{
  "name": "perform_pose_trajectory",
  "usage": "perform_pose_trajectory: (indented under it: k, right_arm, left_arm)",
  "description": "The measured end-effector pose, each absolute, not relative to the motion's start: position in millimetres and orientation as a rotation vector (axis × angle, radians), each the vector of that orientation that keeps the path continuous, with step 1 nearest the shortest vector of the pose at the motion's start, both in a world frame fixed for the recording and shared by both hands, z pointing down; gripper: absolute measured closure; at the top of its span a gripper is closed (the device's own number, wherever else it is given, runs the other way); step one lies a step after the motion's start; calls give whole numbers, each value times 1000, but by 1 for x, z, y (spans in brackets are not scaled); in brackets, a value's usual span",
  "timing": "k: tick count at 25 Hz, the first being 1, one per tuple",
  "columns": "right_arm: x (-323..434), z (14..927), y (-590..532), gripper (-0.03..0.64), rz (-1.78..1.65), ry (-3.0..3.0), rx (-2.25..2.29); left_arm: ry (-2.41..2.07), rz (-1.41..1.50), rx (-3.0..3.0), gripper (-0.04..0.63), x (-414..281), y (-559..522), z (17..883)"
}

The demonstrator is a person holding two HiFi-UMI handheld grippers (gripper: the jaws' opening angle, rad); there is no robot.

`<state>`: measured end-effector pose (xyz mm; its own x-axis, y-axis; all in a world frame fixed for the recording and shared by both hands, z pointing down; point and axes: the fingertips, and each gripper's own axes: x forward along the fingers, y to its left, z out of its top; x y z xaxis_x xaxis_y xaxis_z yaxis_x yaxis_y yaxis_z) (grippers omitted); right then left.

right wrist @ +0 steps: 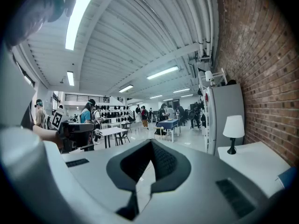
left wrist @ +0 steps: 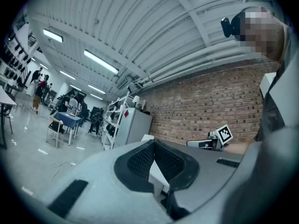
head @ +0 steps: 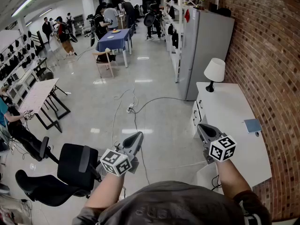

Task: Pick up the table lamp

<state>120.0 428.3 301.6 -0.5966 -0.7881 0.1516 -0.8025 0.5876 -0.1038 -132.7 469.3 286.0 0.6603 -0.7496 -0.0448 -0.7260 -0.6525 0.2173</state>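
Observation:
The table lamp (head: 214, 73), with a white shade on a black stem and base, stands at the far end of a white table (head: 234, 125) along the brick wall. In the right gripper view the lamp (right wrist: 233, 128) is ahead and to the right. My right gripper (head: 200, 127) (right wrist: 150, 142) hovers by the table's near left edge, well short of the lamp, shut and holding nothing. My left gripper (head: 139, 136) (left wrist: 153, 142) is out over the floor to the left, its jaws together with nothing between them.
A grey fridge (head: 206, 50) stands just behind the lamp. A blue notebook (head: 252, 125) lies on the table near the brick wall (head: 267, 55). A black office chair (head: 70, 168) is at my lower left, and cables (head: 133, 107) run across the floor. People stand at tables farther back.

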Motion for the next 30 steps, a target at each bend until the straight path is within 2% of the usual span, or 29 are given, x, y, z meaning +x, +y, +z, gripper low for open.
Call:
perform_pose_trajectory:
  k: [16, 30]
  right_arm:
    - [128, 303, 422, 624, 221, -2722, 1336]
    - [181, 313, 422, 623, 205, -2751, 1253]
  left_arm:
    - [-1201, -144, 2701, 597, -108, 461, 293]
    - [-1287, -123, 2635, 597, -52, 471, 300]
